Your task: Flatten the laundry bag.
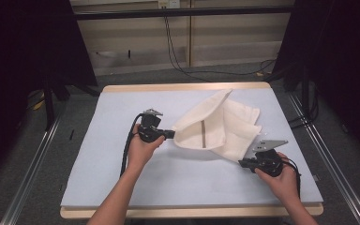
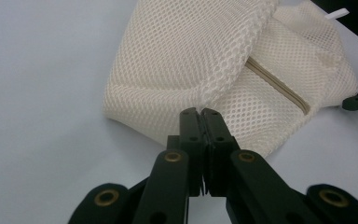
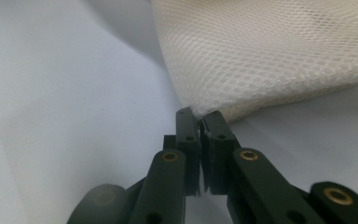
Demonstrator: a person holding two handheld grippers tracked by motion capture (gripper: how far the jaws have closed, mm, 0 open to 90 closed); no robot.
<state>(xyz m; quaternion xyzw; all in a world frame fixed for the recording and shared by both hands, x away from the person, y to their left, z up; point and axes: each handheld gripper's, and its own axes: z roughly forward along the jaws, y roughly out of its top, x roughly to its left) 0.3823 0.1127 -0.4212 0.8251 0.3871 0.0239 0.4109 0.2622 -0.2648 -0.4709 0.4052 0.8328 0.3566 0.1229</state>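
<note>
Both grippers are black: the left gripper [image 1: 172, 134] has brass-coloured rivets and a trailing cable, the right gripper [image 1: 242, 162] a grey three-cornered plate; forearms bare.

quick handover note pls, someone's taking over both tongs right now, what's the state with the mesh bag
Left tongs: shut on an edge of the cream mesh bag, lifting a fold of it.
Right tongs: shut on the bag's near corner, low over the table.
Bag: mid-table, partly folded over itself, zipper showing under the raised flap.
Done: both edges gripped.
Left: probably finish the fold or spread it flat, then release.
</note>
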